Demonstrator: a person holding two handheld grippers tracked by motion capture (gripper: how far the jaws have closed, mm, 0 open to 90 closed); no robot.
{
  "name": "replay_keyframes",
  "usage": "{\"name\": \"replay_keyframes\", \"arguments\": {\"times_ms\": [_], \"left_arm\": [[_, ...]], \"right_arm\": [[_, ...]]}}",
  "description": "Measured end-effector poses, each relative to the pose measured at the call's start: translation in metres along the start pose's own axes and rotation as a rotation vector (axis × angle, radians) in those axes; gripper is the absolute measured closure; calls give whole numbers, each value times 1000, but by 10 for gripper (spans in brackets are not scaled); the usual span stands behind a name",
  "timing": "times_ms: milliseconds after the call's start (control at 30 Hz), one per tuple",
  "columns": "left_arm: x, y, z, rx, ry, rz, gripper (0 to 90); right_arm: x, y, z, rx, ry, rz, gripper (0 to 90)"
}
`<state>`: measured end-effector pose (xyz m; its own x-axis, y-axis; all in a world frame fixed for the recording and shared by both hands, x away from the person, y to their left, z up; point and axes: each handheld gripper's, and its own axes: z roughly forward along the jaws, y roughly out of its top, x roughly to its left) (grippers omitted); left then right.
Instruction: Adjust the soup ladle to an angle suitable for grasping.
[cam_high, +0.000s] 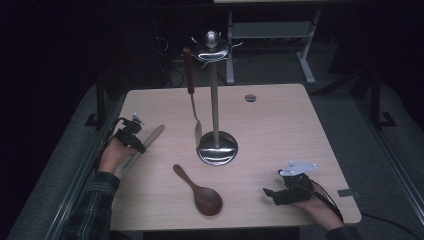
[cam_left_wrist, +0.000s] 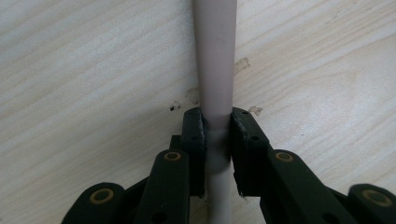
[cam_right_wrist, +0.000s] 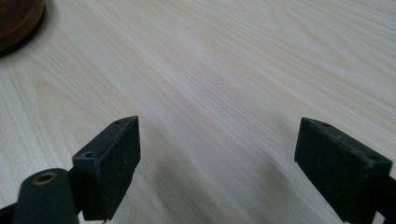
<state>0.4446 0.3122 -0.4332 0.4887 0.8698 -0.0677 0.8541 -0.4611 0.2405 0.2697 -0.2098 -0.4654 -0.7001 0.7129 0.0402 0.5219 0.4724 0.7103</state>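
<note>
A pale, long-handled utensil (cam_high: 150, 137) lies flat near the table's left edge. My left gripper (cam_high: 135, 141) is shut on its handle. In the left gripper view both pads press the pale handle (cam_left_wrist: 215, 56) from either side at my left gripper (cam_left_wrist: 216, 116), low over the wood. A dark wooden spoon (cam_high: 202, 195) lies at the front middle, and its bowl edge (cam_right_wrist: 16, 18) shows in the right gripper view. My right gripper (cam_high: 272, 192) rests at the front right. Its jaws stand wide apart over bare wood, my right gripper (cam_right_wrist: 219, 140) open and holding nothing.
A metal utensil stand (cam_high: 216, 100) with a round shiny base (cam_high: 217, 148) rises at the table's middle. A spatula with a brown handle (cam_high: 190, 75) hangs from its top hooks. A small round grommet (cam_high: 250, 97) sits near the wooden table's (cam_high: 280, 130) far edge.
</note>
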Motion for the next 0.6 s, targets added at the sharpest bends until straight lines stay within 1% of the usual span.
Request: {"name": "replay_keyframes", "arguments": {"times_ms": [67,100,133,167,267,333,367,467,533,600], "left_arm": [[-1,0,-1,-4,7,6,766],[-2,0,-2,-19,6,-2,766],[-1,0,-4,-19,8,7,766],[-1,0,-7,-35,14,13,766],[-2,-1,-16,-81,21,13,766],[-3,-3,-23,-125,19,9,766],[-2,-4,-27,-150,22,21,766],[-3,-9,-38,-232,13,5,766],[-3,-13,-46,-282,4,16,766],[-5,-18,-52,-339,1,4,766]], "right_arm": [[0,0,0,-1,1,1,141],[0,0,0,-2,0,0,141],[0,0,0,-2,0,1,141],[0,0,0,-1,1,1,141],[0,0,0,0,0,1,141],[0,0,0,0,1,0,141],[0,0,0,0,1,0,141],[0,0,0,1,1,-1,141],[0,0,0,1,1,-1,141],[0,0,0,1,2,-1,141]]}}
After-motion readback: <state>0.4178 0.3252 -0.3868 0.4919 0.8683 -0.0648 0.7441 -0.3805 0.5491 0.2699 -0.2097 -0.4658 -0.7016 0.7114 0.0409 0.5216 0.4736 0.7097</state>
